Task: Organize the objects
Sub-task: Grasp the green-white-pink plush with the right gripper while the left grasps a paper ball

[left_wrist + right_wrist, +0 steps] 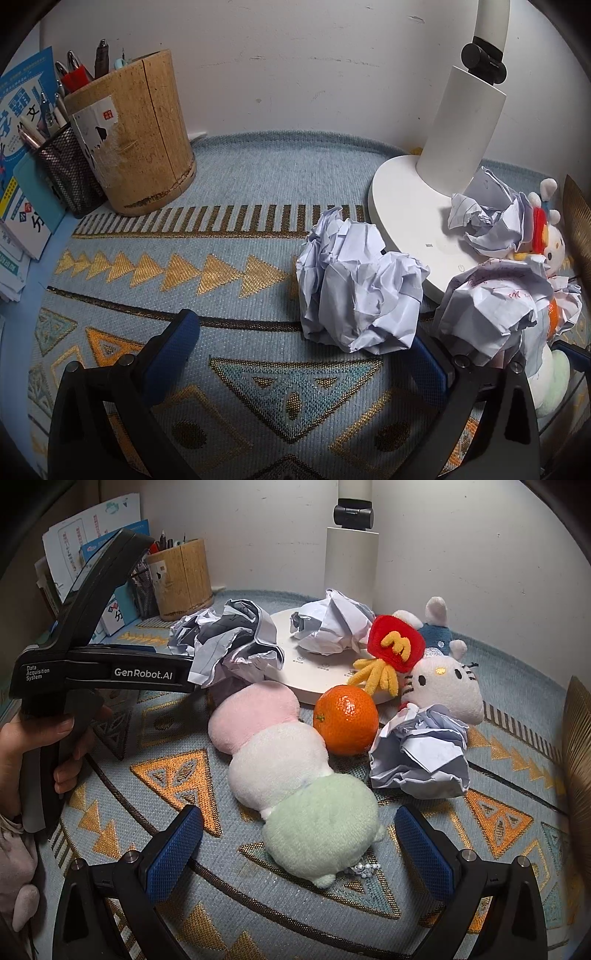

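On the patterned mat [229,177], the left gripper [306,354] stood with its jaws spread wide just short of a crumpled paper ball [360,284], likely lined up to take it. The right gripper [299,843] was likewise open and empty around the green end of a three-coloured plush toy [291,771], beside an orange [345,720].

Orange [345,720] before lamp base [314,672], paper ball [332,626] on base, plush [291,771] left of orange, pen pot [183,578] behind.
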`<state>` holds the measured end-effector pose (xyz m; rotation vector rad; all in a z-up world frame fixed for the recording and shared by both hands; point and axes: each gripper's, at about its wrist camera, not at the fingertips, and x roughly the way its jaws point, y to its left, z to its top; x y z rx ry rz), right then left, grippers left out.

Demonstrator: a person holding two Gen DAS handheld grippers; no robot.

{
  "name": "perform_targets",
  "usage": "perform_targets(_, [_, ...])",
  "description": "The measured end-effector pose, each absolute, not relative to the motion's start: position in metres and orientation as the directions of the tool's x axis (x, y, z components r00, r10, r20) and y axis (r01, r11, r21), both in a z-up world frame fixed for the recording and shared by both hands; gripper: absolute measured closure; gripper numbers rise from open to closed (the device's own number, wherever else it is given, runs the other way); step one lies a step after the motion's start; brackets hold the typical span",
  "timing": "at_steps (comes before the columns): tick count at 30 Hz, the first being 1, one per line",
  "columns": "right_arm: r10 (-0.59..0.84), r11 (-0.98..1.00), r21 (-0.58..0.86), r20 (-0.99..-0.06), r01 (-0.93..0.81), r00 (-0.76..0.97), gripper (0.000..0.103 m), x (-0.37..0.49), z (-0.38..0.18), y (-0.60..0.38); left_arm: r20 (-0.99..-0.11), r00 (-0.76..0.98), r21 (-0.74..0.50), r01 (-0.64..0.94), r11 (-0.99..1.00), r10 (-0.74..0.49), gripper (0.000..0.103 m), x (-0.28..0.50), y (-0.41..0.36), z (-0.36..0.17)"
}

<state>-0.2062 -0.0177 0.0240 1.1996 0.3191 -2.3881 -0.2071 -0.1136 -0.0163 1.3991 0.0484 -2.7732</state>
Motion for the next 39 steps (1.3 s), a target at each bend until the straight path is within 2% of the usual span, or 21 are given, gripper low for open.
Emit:
perform_targets(7, [-0.292, -0.87, -0.004, -0.801, 0.492, -0.522, 0.001, -0.206, 0.024, -0.018, -0.804, -0.594, -0.013, 0.048, -0.999, -0.018, 0.0, -0.208, -0.108, -0.014])
perform_targets(8, [-0.301, -0.866, 0.0, -0.798, 0.499, -0.522, 0.008, -0.205, 0.025, -0.018, -0.804, -0.595, -0.018, 0.044, -0.999, -0.012, 0.0, -0.214, -0.109, -0.015])
perform_targets(9, [-0.301, -0.866, -0.008, -0.791, 0.501, -0.532, 0.026, -0.203, 0.026, -0.018, -0.801, -0.598, -0.027, 0.035, -0.999, 0.001, 0.009, -0.214, -0.108, -0.014])
perform_targets(10, [-0.311, -0.861, -0.012, -0.778, 0.508, -0.546, 0.041, -0.2, 0.029, -0.017, -0.785, -0.62, -0.032, 0.029, -0.999, 0.007, 0.026, -0.211, -0.108, -0.01])
perform_targets(11, [-0.321, -0.856, -0.014, -0.77, 0.517, -0.552, 0.051, -0.197, 0.03, -0.017, -0.766, -0.642, -0.042, 0.017, -0.999, 0.021, 0.07, -0.207, -0.107, -0.006])
perform_targets(15, [-0.371, -0.832, 0.02, -0.763, 0.554, -0.529, 0.054, -0.196, 0.031, -0.015, -0.739, -0.667, -0.124, -0.01, -0.992, 0.099, 0.068, -0.202, -0.114, -0.001])
perform_targets(22, [-0.407, -0.817, -0.02, -0.688, 0.576, -0.601, 0.054, -0.187, 0.044, -0.006, -0.664, -0.747, -0.103, 0.049, -0.993, 0.032, 0.068, -0.184, -0.119, 0.014])
perform_targets(29, [-0.437, -0.84, 0.004, -0.597, 0.543, -0.672, 0.054, -0.183, 0.054, 0.009, -0.567, -0.824, -0.09, 0.07, -0.993, -0.007, 0.068, -0.17, -0.126, 0.027])
perform_targets(39, [-0.434, -0.847, 0.002, -0.582, 0.532, -0.688, 0.053, -0.172, 0.061, 0.013, -0.549, -0.835, -0.091, 0.081, -0.993, -0.018, 0.068, -0.173, -0.134, 0.023])
